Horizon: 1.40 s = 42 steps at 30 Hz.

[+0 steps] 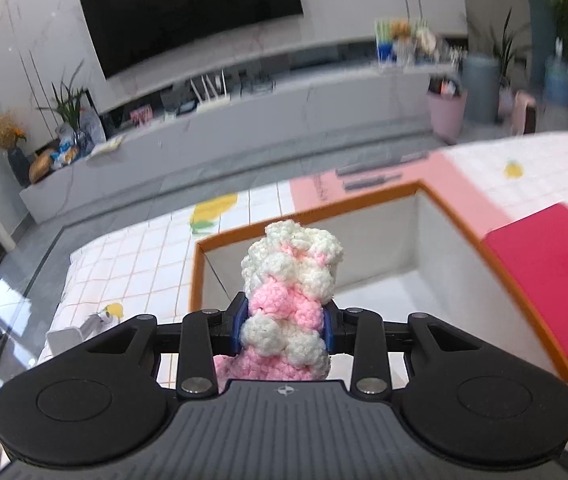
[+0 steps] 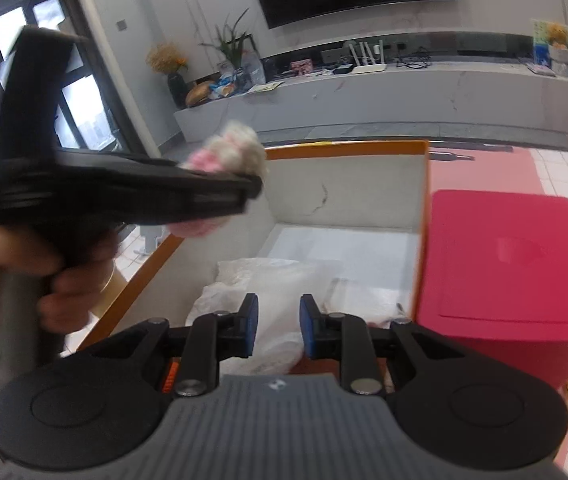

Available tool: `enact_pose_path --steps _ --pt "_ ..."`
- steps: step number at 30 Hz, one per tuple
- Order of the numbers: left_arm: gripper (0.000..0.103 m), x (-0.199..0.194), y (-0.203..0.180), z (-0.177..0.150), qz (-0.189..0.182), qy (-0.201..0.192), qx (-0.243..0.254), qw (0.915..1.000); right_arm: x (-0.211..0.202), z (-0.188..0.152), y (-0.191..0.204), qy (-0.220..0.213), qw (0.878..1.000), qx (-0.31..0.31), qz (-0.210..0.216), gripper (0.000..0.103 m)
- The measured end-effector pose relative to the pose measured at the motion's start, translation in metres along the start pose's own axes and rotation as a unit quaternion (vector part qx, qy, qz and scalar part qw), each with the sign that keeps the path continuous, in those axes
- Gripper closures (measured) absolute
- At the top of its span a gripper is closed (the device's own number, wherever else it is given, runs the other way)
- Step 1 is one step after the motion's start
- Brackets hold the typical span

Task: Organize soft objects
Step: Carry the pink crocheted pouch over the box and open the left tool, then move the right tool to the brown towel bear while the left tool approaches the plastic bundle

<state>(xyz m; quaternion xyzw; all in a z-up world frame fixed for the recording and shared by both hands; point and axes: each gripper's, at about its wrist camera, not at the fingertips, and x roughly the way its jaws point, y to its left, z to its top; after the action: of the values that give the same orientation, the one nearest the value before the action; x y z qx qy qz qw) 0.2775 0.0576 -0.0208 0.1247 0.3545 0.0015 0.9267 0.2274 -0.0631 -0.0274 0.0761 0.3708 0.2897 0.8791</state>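
Note:
My left gripper (image 1: 285, 330) is shut on a pink and white crocheted soft piece (image 1: 289, 276) and holds it in the air at the near left edge of an orange-rimmed white box (image 1: 363, 196). The right wrist view shows that gripper (image 2: 254, 186) with the crocheted piece (image 2: 232, 148) above the box's left rim (image 2: 140, 276). My right gripper (image 2: 279, 330) is open and empty, low over the box's near end, above crumpled clear plastic bags (image 2: 268, 280) lying inside.
A red box (image 2: 511, 276) stands against the orange box's right side; it also shows in the left wrist view (image 1: 551, 276). The tablecloth (image 1: 132, 264) is white grid with lemons and a pink band. A TV wall and a long shelf lie beyond.

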Motion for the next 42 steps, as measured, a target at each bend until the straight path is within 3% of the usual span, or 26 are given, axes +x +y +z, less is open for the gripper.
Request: enact_pose_path --steps 6,9,13,19,20,22,26,31,34,38,42 --pt "0.063 0.035 -0.010 0.006 0.035 0.040 0.011 0.9985 -0.007 -0.001 -0.009 -0.011 1.000 0.005 -0.006 0.080" --pt "0.063 0.044 -0.020 0.003 0.070 0.046 0.036 0.9958 -0.008 -0.003 -0.009 -0.012 1.000 0.009 0.000 0.080" --pt "0.061 0.048 -0.022 0.001 0.089 0.020 0.040 0.9951 -0.007 -0.005 -0.006 -0.008 1.000 0.011 0.004 0.080" --pt "0.032 0.058 -0.026 0.005 0.131 0.029 0.065 0.9889 -0.006 -0.006 0.001 -0.003 1.000 0.001 0.001 0.080" --pt "0.023 0.058 -0.026 0.004 0.142 0.027 0.065 0.9874 -0.006 -0.006 0.001 -0.003 1.000 0.001 0.000 0.080" --pt "0.020 0.056 -0.023 0.004 0.152 0.029 0.059 0.9862 -0.003 -0.006 0.002 -0.002 1.000 0.000 0.000 0.080" --pt "0.015 0.043 -0.012 0.003 0.131 0.031 0.032 0.9904 0.005 -0.006 0.002 0.001 1.000 0.000 0.000 0.080" --pt "0.013 0.016 0.008 -0.002 0.071 0.041 -0.015 0.9965 0.007 -0.004 0.004 0.000 1.000 -0.002 0.001 0.080" --pt "0.012 -0.012 0.015 -0.004 0.038 0.022 -0.021 0.9988 0.005 -0.005 0.007 -0.005 1.000 -0.005 0.001 0.080" --pt "0.012 -0.057 0.018 -0.001 0.023 0.007 -0.032 0.9992 -0.004 -0.002 0.012 -0.014 1.000 -0.006 -0.001 0.081" --pt "0.012 -0.107 0.007 0.001 0.026 -0.038 -0.018 0.9988 -0.029 0.000 0.011 -0.036 0.999 -0.004 -0.005 0.081"
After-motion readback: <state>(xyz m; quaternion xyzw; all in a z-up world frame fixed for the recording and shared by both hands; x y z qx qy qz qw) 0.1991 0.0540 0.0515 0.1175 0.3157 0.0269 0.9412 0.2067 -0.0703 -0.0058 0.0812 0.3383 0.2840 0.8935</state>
